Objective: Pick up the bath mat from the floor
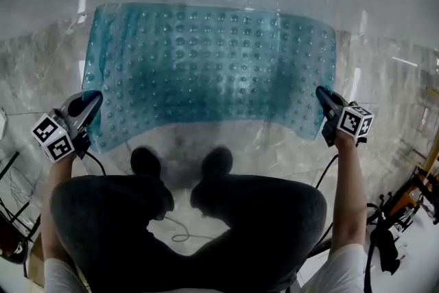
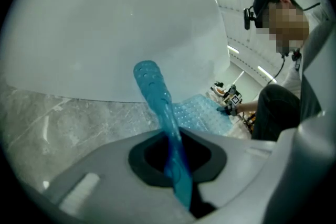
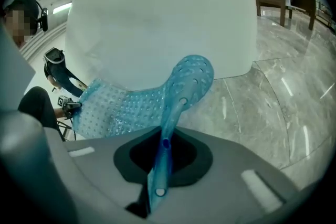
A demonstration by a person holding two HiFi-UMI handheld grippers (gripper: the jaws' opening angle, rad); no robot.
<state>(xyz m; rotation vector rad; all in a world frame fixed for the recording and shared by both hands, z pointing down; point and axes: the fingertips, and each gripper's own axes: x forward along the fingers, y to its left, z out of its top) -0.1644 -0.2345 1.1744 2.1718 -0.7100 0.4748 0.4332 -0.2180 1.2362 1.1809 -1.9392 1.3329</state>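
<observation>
Between my two grippers the mat (image 1: 212, 72) stretches wide over the marbled floor (image 3: 283, 92), in front of a smooth white tub (image 2: 105, 23). I have the left gripper (image 1: 95, 101) clamped tight on its near left corner and the right gripper (image 1: 321, 94) on the near right one. Head view gives me the whole sheet: translucent blue, soft, studded with round bumps. Only the gripper views show it edge-on, thin and curling up out of the pinched jaws, with small holes near the right corner. The person's knees (image 1: 185, 216) and dark shoes (image 1: 145, 162) sit just behind its near edge.
</observation>
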